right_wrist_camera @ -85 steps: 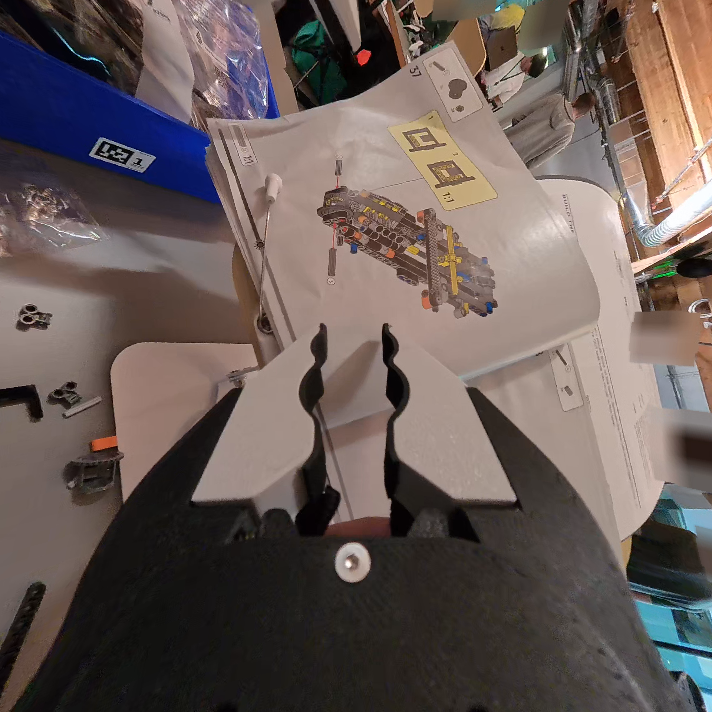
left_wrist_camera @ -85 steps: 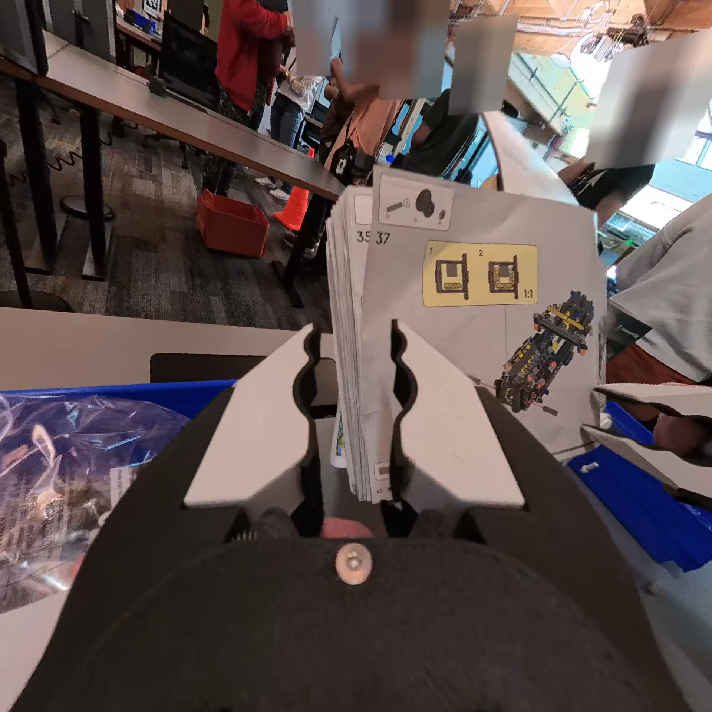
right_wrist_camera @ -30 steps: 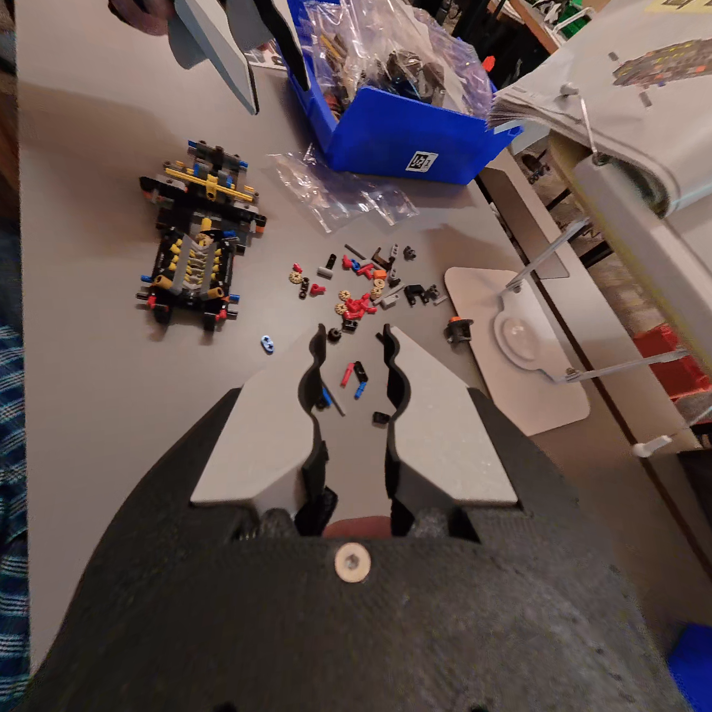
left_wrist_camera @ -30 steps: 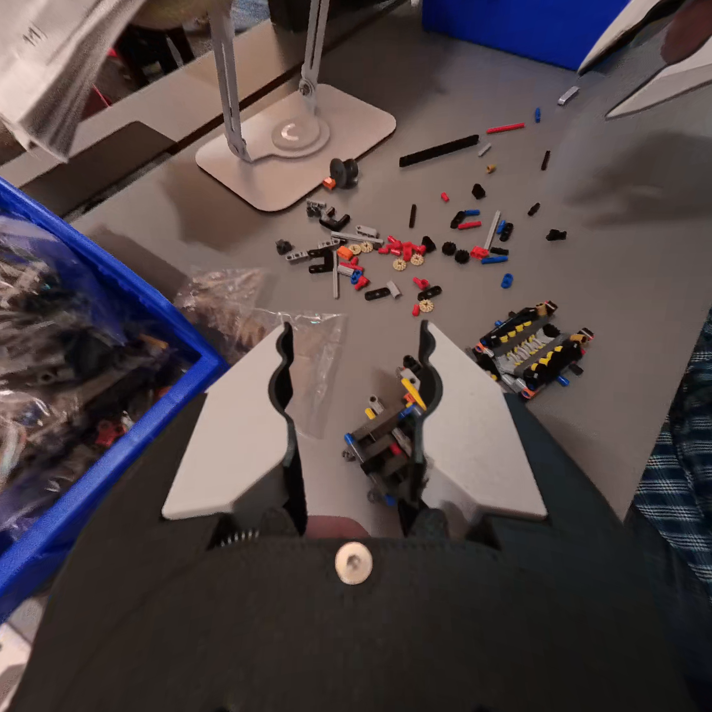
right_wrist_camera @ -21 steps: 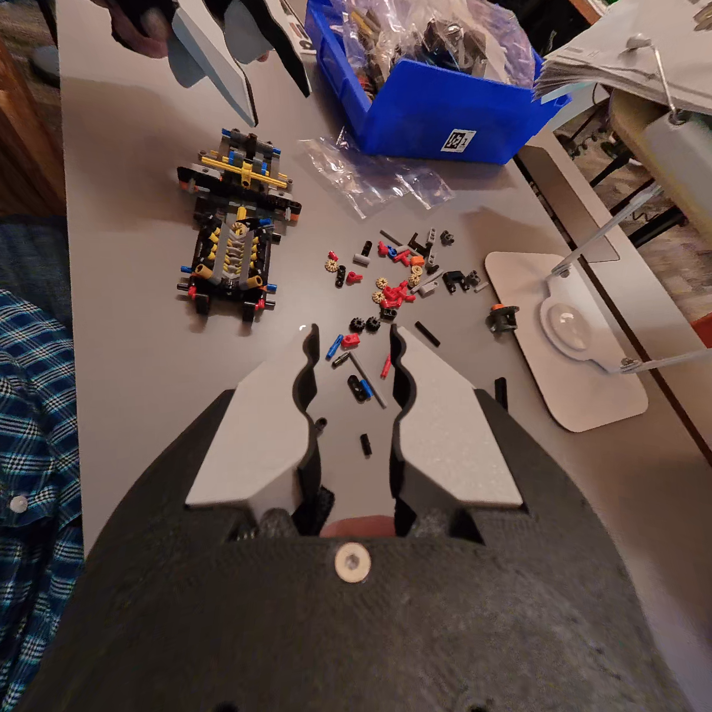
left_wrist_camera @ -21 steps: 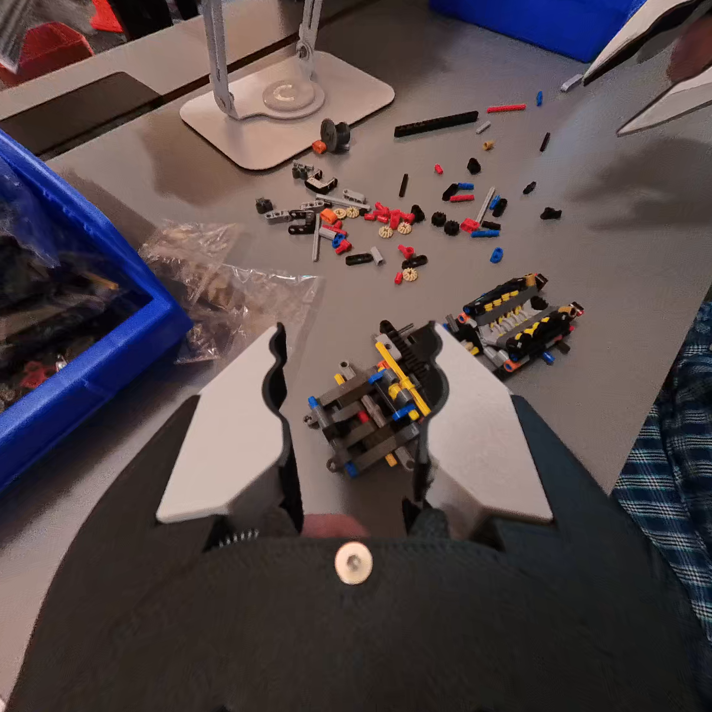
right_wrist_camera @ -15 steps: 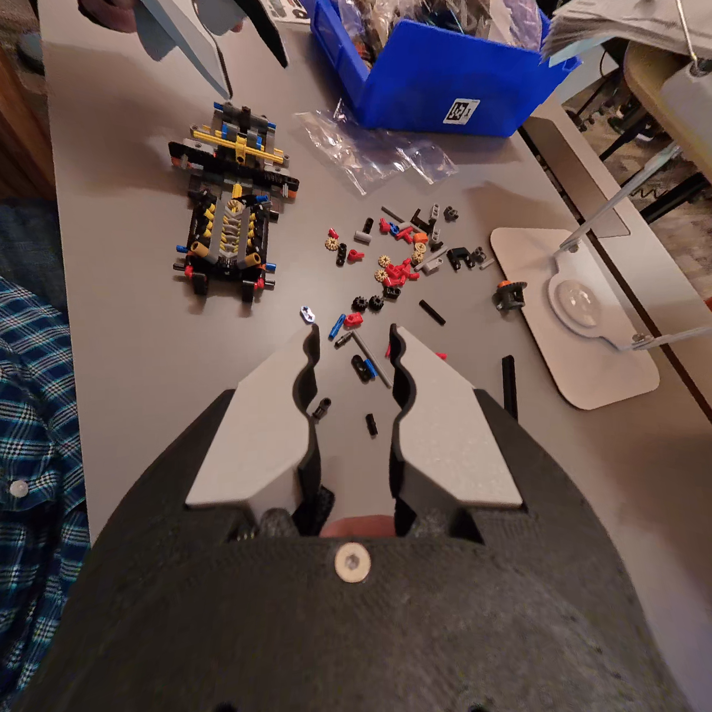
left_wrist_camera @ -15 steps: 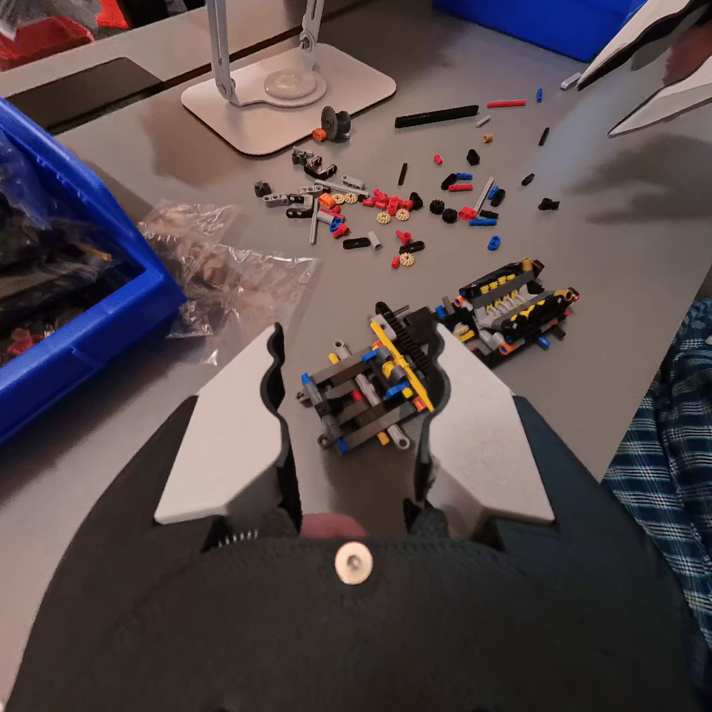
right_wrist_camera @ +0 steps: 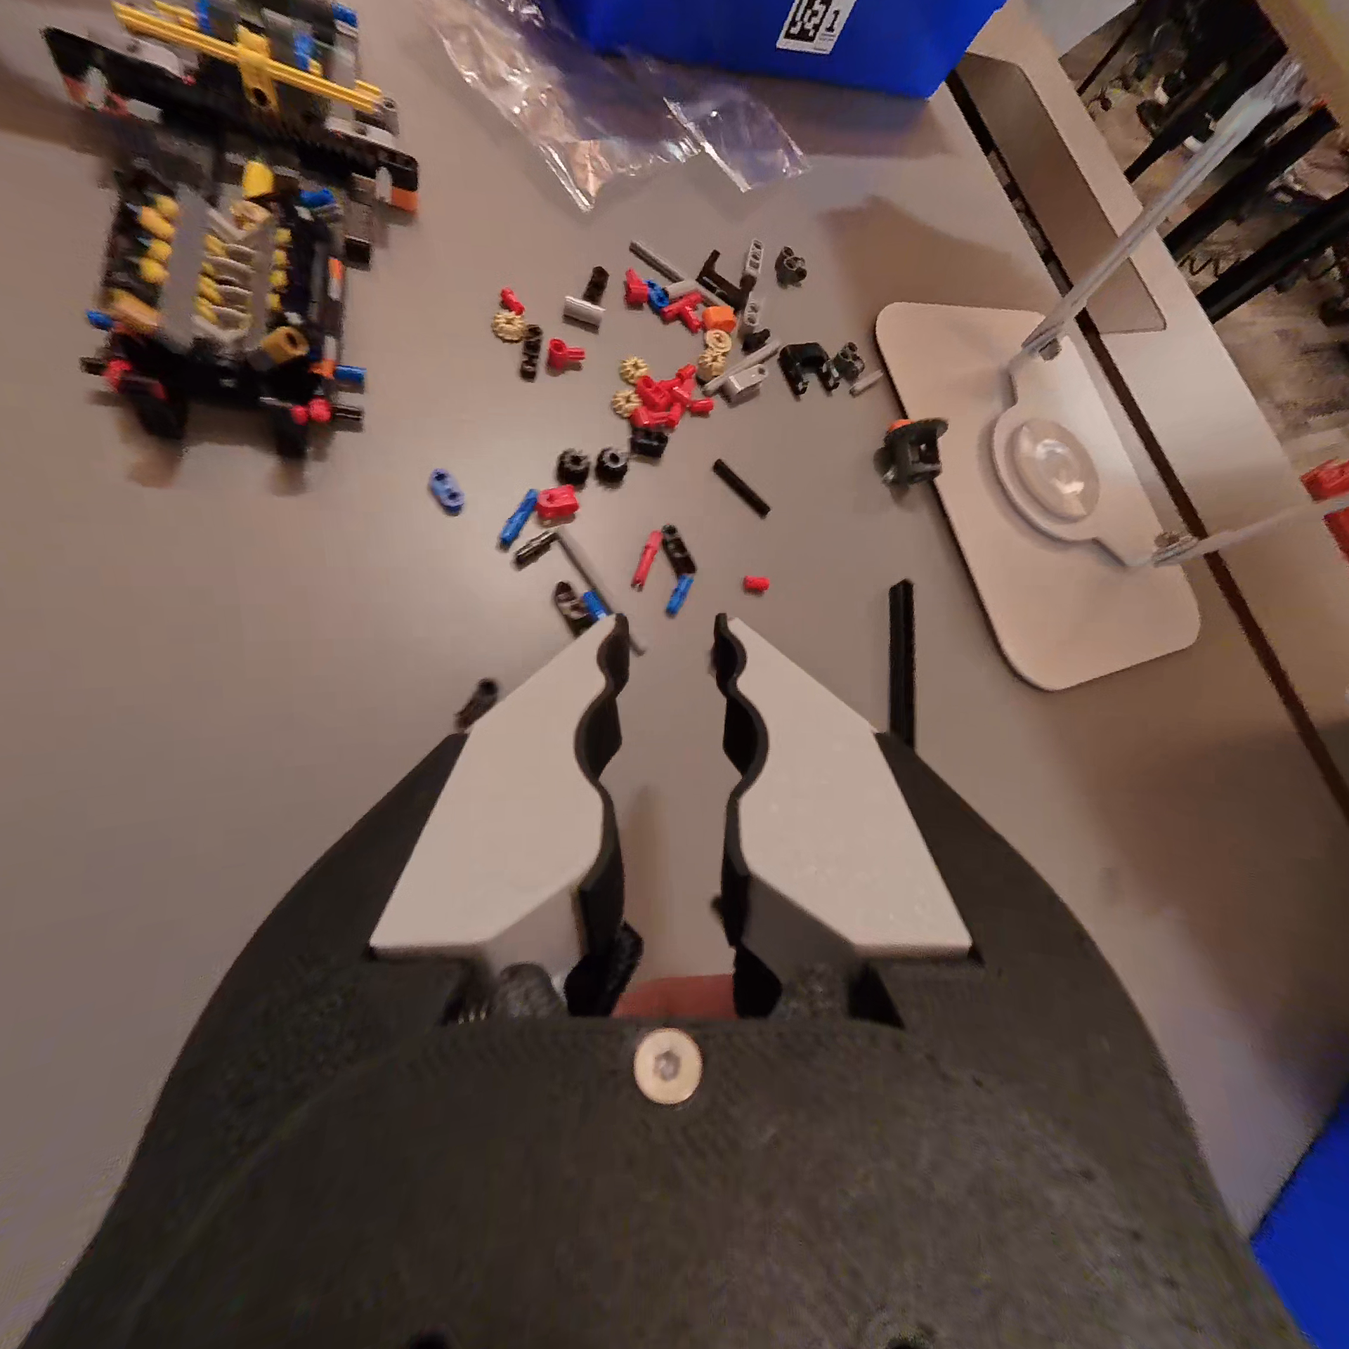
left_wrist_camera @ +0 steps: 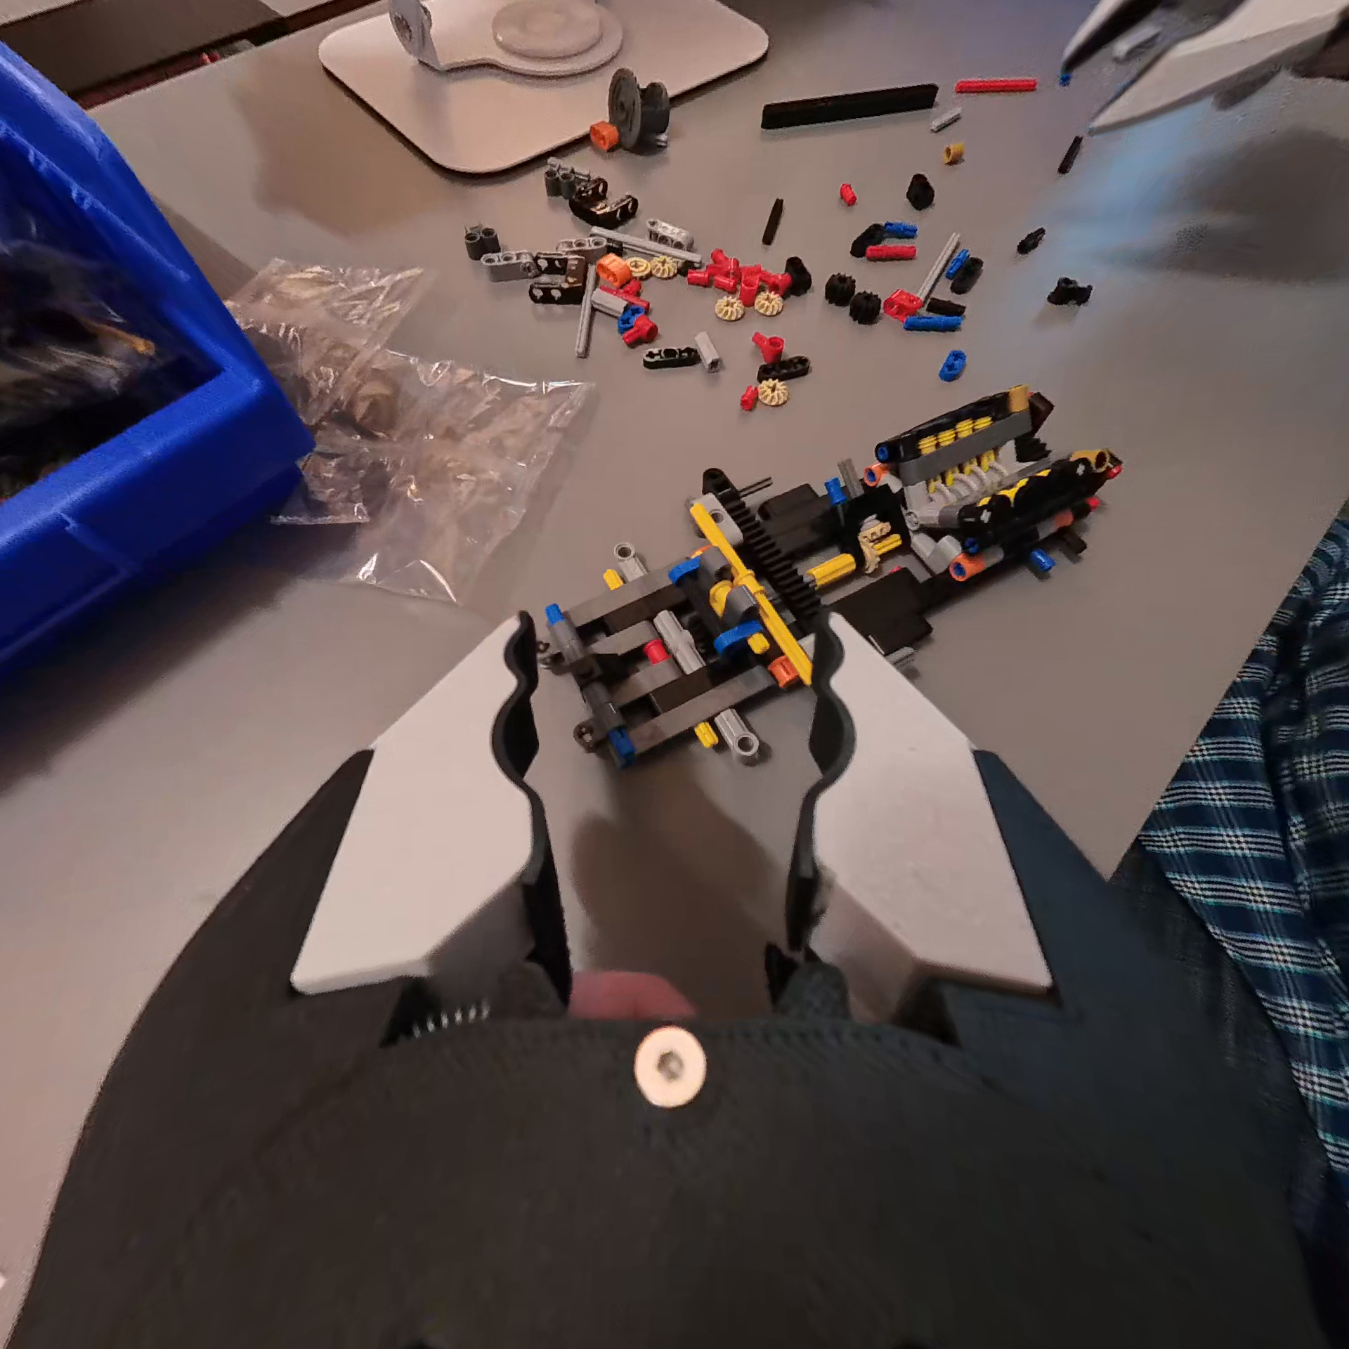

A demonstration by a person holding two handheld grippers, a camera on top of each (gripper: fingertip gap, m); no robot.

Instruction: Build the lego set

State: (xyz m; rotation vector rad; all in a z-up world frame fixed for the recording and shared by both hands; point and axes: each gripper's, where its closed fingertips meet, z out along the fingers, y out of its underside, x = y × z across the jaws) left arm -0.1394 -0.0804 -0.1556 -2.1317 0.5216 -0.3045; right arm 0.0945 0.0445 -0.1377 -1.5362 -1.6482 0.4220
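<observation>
Your left gripper (left_wrist_camera: pixel 675 642) gapes wide around the near end of the half-built Lego chassis (left_wrist_camera: pixel 803 569), while your right gripper (right_wrist_camera: pixel 668 635), jaws parted and empty, hovers before the scattered loose pieces (right_wrist_camera: pixel 657 394).

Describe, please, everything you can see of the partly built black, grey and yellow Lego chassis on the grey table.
The partly built black, grey and yellow Lego chassis lies flat on the grey table. It looks like plastic: black and grey beams, a long yellow cross axle over a black toothed rack, blue, red and orange pins, and an engine block with yellow pistons at its far end. The open left gripper frames its near end.
</observation>
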